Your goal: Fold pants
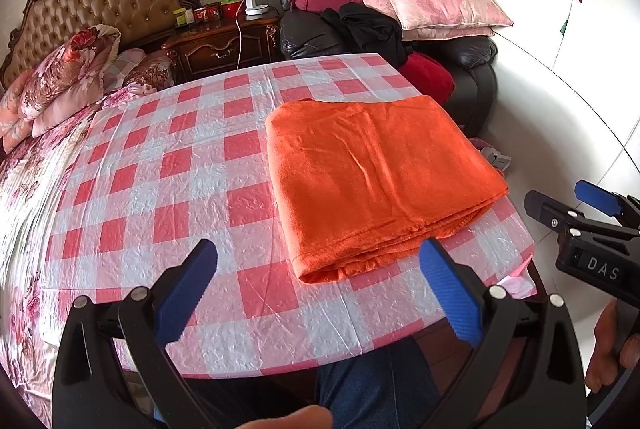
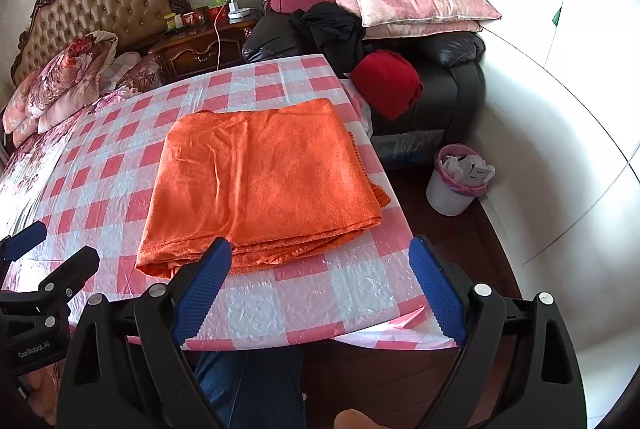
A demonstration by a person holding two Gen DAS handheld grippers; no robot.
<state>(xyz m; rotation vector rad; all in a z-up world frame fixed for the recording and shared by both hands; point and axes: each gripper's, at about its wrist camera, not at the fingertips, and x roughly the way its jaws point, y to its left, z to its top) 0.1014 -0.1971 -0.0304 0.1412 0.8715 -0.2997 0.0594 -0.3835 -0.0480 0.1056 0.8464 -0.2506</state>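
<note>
Both my grippers hang apart and empty at the near edge of the table; the pants lie folded.

The orange pants (image 2: 260, 185) sit in a flat stack on the checked table (image 2: 320, 293), toward its right side. My left gripper (image 1: 318, 293) is spread wide, just short of the pants' near corner. My right gripper (image 2: 320, 289) is wide too, its left finger (image 2: 202, 289) overlapping the pants' near hem in view.
</note>
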